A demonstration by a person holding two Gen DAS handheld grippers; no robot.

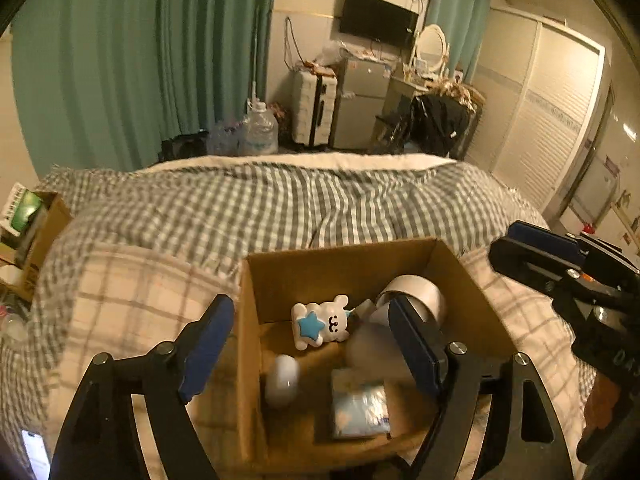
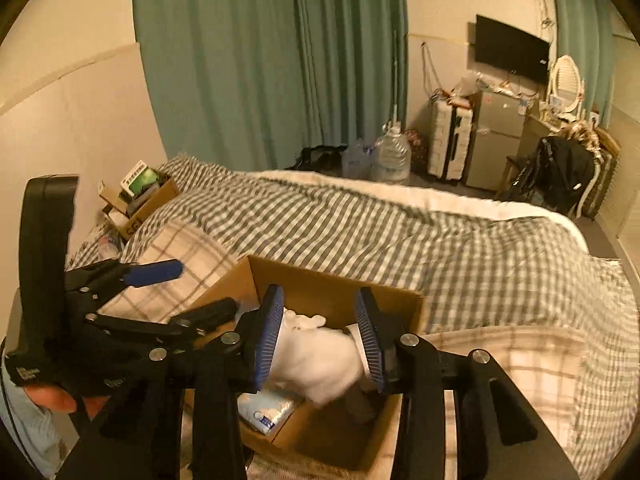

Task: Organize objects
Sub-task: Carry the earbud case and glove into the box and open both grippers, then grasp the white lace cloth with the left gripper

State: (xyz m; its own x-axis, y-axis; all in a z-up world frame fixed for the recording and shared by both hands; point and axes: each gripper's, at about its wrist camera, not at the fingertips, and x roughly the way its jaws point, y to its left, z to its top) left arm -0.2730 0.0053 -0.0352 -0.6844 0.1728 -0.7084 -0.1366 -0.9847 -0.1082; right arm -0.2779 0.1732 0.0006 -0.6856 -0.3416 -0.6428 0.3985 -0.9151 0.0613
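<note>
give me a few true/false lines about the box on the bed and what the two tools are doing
1. The cardboard box sits on the checked bedding. True.
2. The bear toy with a blue star lies outside the box. False: it lies inside.
3. The left tool is open and holds nothing. True.
4. The right tool hangs over bare bedding. False: it is over the box, with a blurred white fluffy item between its fingers.
5. A pale blue packet lies in the box. True.
</note>
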